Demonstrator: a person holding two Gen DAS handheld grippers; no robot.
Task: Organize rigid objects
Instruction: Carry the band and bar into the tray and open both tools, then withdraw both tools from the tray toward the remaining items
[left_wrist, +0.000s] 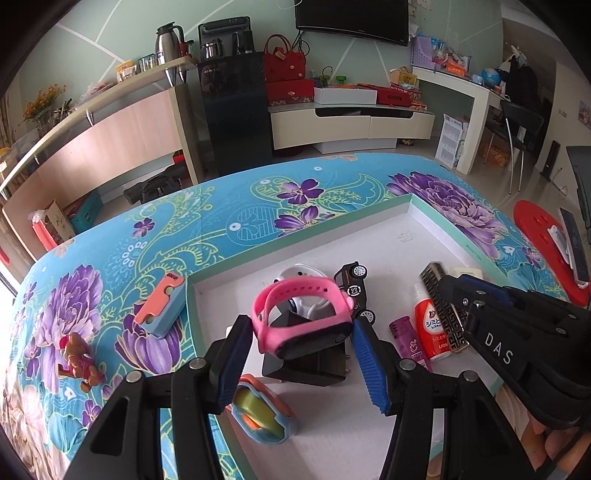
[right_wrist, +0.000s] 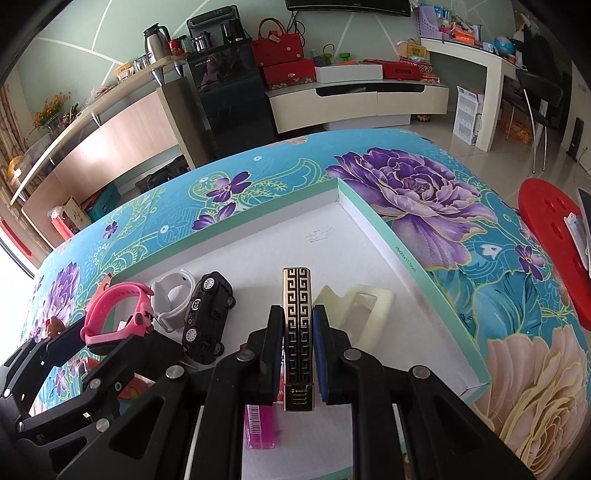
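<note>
A shallow white box with a mint rim (left_wrist: 419, 201) (right_wrist: 406, 258) lies on the floral cloth. My left gripper (left_wrist: 299, 363) is open above the box, with a pink watch (left_wrist: 299, 317) (right_wrist: 118, 314) between its fingers, resting on a black block (left_wrist: 310, 363). My right gripper (right_wrist: 297, 349) is shut on a black-and-gold patterned lighter (right_wrist: 297, 332) (left_wrist: 443, 306), held over the box. In the box lie a black toy car (right_wrist: 207, 314) (left_wrist: 356, 291), a white watch (right_wrist: 171, 295), a cream frame (right_wrist: 365, 314), a red bottle (left_wrist: 430, 328) and a purple lighter (right_wrist: 258, 428) (left_wrist: 408, 339).
On the cloth left of the box lie a coral-and-blue case (left_wrist: 162, 306) and a brown toy figure (left_wrist: 77, 360). A blue-orange tape dispenser (left_wrist: 262, 413) sits at the box's near corner. A red stool (right_wrist: 550, 236) stands to the right. Furniture lines the far wall.
</note>
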